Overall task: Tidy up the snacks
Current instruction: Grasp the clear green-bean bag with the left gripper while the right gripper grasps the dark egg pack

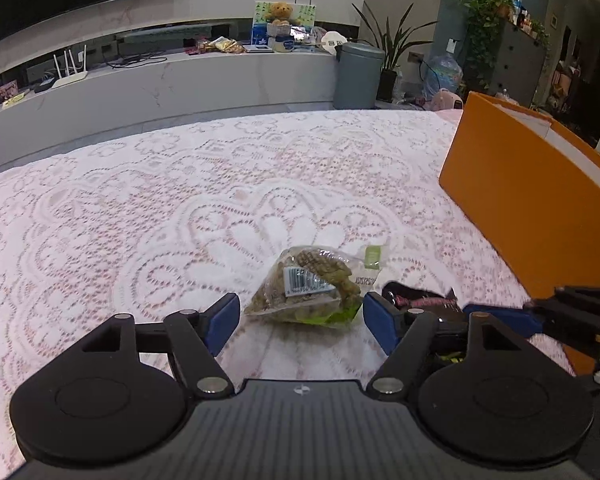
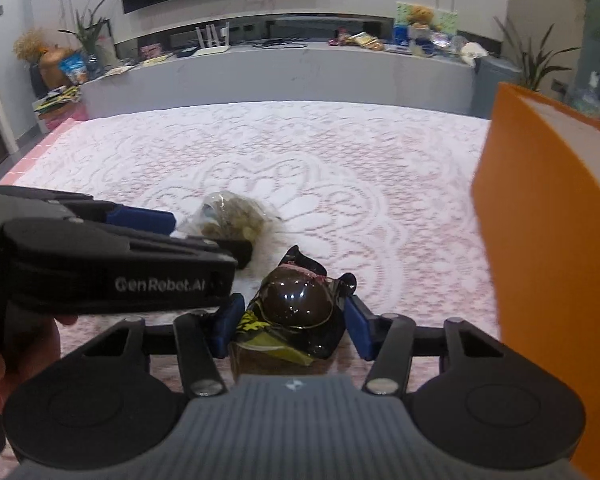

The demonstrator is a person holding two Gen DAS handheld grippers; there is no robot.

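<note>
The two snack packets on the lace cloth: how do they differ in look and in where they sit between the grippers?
The clear packet shows greenish-brown pieces and a barcode label; the dark packet is glossy black-brown, domed, with yellow print. The clear packet lies ahead of the wide-open left gripper, untouched; the dark packet sits between the right gripper fingers. Both rest on the lace cloth near the orange box.

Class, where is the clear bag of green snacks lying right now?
In the left wrist view the clear bag of green snacks lies on the pink lace tablecloth, between the open left gripper fingers, left of the dark shiny packet.
</note>
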